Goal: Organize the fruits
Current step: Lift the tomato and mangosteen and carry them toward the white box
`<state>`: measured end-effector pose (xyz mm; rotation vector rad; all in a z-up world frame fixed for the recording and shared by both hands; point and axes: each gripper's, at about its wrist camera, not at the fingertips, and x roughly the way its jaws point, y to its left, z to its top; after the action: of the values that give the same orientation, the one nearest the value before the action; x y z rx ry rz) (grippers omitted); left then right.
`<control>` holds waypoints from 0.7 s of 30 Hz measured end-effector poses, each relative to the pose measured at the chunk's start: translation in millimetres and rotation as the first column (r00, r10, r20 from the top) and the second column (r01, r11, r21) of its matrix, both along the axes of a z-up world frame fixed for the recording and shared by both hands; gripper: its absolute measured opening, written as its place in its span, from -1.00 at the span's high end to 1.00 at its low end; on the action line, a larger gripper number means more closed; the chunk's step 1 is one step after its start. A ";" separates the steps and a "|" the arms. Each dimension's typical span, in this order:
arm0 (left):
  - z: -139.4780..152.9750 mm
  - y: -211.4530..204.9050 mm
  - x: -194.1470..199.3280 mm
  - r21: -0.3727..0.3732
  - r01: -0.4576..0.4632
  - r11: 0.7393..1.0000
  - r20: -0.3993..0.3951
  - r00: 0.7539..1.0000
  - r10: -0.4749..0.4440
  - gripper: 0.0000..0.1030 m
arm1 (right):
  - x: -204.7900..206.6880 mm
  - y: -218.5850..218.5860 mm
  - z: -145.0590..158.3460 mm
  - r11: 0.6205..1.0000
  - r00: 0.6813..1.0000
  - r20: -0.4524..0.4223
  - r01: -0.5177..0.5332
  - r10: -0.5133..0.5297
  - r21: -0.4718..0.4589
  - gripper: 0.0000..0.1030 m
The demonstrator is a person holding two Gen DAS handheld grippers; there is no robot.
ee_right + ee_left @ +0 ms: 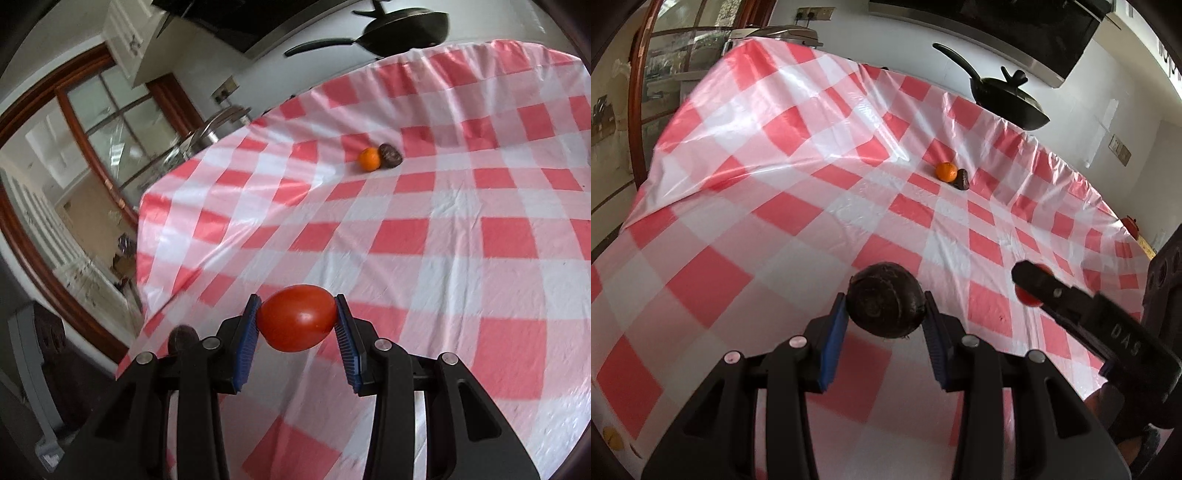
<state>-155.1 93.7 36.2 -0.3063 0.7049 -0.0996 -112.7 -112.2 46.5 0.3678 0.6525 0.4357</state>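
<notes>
My left gripper (886, 314) clamps a dark round fruit (884, 301), my right gripper (297, 321) a red tomato (297, 318); both sit at my pad tips, so a jolt could roll either out; squeezing harder might bruise the tomato

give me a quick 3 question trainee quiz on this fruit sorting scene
1. What does the left gripper hold?
2. True or false: the right gripper is shut on a red tomato.
3. Which lies beside the orange on the checked cloth? A) a banana B) a small dark fruit C) a cup

Key: 1. a dark round fruit, pinched between the blue pads; 2. true; 3. B
</notes>
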 end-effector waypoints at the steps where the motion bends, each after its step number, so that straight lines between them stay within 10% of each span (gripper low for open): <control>1: -0.1 4.4 -2.8 -0.006 -0.007 1.000 -0.001 1.000 0.007 0.22 | -3.8 4.9 -1.0 1.000 1.000 -0.002 -0.014 0.014 -0.011 0.22; 21: 3.4 77.3 -75.0 0.023 -0.064 0.998 0.016 0.998 0.064 0.22 | -80.0 68.2 0.5 0.972 0.972 -0.014 -0.235 0.235 -0.029 0.22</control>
<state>-230.2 171.0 39.6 -0.3047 0.6799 -0.0323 -192.7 -44.1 47.0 0.2643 0.7153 0.6492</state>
